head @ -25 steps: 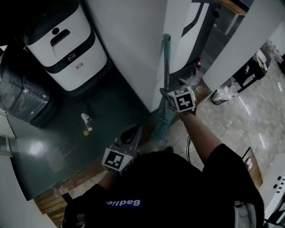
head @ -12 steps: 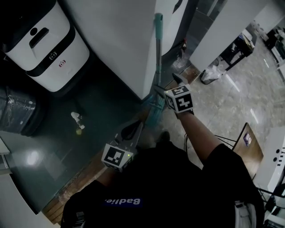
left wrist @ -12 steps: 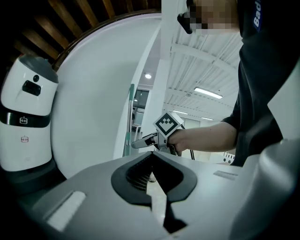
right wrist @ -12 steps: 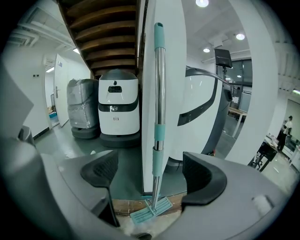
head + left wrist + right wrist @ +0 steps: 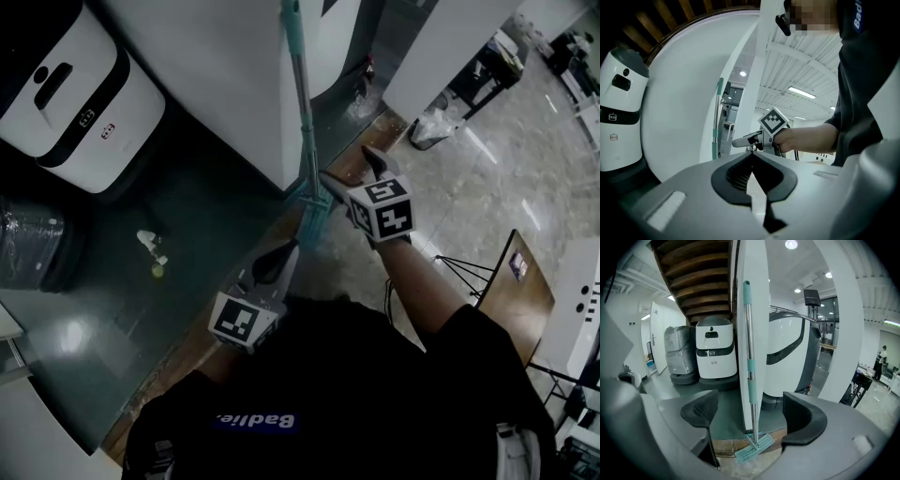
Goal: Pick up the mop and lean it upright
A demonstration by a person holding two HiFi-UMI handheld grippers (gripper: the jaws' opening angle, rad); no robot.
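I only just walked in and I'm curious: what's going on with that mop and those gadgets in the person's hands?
A person holds a gripping tool in each hand. The mop stands upright, its handle against the edge of a white wall and its head down on the floor. The right claw is open and points at the handle without touching it. The left claw is shut, empty and held lower. The mop looks already leaned up.
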